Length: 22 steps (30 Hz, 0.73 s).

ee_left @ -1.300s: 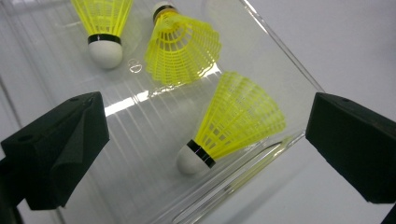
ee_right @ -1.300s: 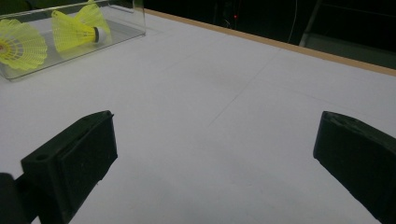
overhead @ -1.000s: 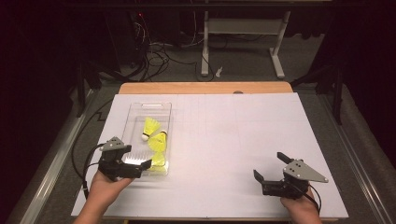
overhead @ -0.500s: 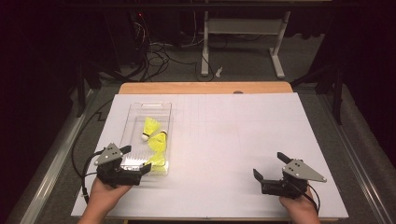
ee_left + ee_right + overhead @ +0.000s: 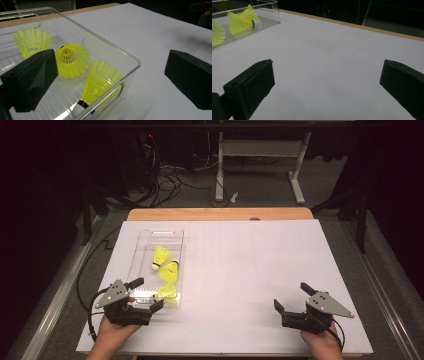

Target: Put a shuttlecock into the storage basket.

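Three shuttlecocks [image 5: 169,271] in bin [image 5: 145,239] at desk [image 5: 260,265] 9 o'clock; left tool [image 5: 148,293] at bin's 6 o'clock end, right tool [image 5: 292,296] at 4 o'clock.

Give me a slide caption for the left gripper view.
Open left gripper straddles the clear bin's near corner, three yellow shuttlecocks inside.

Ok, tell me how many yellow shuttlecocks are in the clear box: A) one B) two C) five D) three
D: the left gripper view shows three yellow shuttlecocks lying inside the clear box, and the high view counts the same.
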Motion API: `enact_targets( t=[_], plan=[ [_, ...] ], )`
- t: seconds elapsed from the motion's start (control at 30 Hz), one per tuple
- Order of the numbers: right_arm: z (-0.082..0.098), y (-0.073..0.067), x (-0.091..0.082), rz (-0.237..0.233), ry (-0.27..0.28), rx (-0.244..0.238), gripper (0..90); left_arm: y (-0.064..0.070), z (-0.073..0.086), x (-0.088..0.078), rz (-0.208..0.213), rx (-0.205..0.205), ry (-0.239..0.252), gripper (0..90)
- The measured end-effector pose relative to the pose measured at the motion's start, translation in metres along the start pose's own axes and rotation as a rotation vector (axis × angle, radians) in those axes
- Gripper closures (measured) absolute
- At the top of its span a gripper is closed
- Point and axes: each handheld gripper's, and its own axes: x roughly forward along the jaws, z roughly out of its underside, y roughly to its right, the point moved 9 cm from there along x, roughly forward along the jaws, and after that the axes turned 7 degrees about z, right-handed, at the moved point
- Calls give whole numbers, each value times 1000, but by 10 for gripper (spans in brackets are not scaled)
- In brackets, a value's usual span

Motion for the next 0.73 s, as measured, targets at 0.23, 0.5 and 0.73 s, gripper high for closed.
enact_targets(
  t=[0.23, 0.5, 0.73],
  plan=[
    [-5, 4, -6, 4, 32, 5, 2, 0, 2, -3, -31, -17, 31, 2],
    [-7, 5, -6, -2, 49, -1, 2, -1, 7, 4, -43, -3, -12, 2],
    [-8, 6, -7, 10, 56, 1, 2, 2, 7, 4, -33, 11, -22, 2]
  ],
)
